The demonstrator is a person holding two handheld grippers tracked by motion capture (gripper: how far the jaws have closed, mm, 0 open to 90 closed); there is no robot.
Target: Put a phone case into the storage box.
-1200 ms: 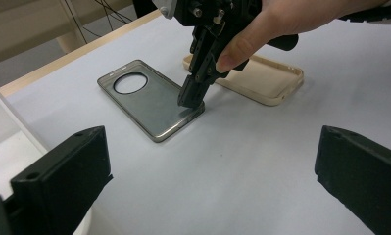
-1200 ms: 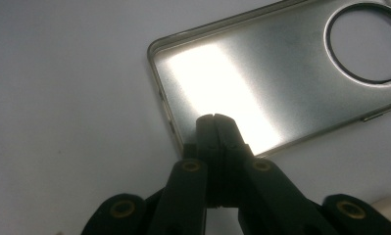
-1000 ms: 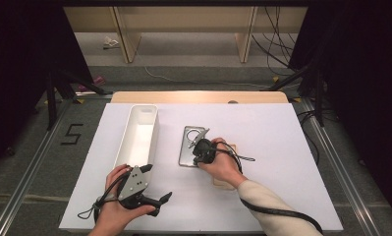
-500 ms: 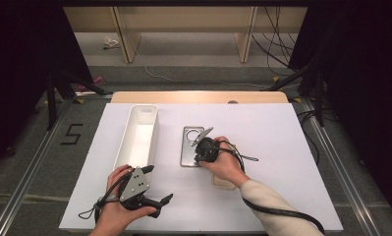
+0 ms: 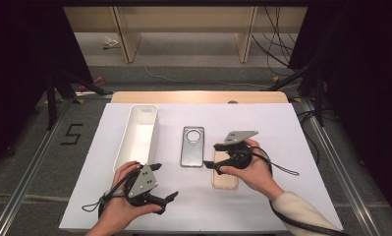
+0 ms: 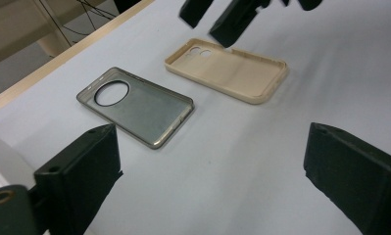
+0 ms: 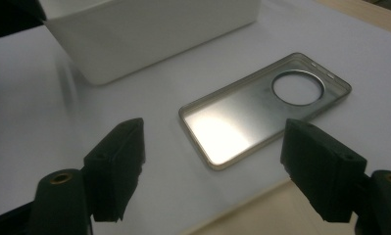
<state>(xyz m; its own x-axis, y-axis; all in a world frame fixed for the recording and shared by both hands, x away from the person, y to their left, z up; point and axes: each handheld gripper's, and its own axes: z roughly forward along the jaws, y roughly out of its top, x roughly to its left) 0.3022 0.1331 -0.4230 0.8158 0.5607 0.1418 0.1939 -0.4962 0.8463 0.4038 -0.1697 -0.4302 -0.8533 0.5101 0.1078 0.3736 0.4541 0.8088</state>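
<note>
- From the high view we see the whole white bench (image 5: 282,128): a long white bin (image 5: 137,135) at the left, a grey phone case (image 5: 192,146) lying flat beside it, and a beige phone case (image 5: 225,173) just right of the grey one, nearer the person.
- In that view the right gripper (image 5: 218,158) hangs over the beige case's far end; the left gripper (image 5: 170,197) sits near the bench's front edge, apart from both cases.
- The left gripper view adds what the high view blurs: both cases lie open side up, the grey one with 1 large round camera hole, the beige one (image 6: 227,68) with small camera cut-outs at 1 end. The right gripper's 2 black jaw tips hang above the beige case, not touching it as far as we can tell.
- The right gripper view shows the grey case (image 7: 261,110) ahead between its own jaws, the bin's white wall (image 7: 149,29) beyond, and a strip of beige at the bottom edge.
- The left gripper's jaws stand wide with only bare bench between them.
- The right gripper's jaws have just been opening; they stand wide, and nothing is pinched between them.
- Our count: 2 phone cases, 1 bin, 2 grippers, 2 hands.
</note>
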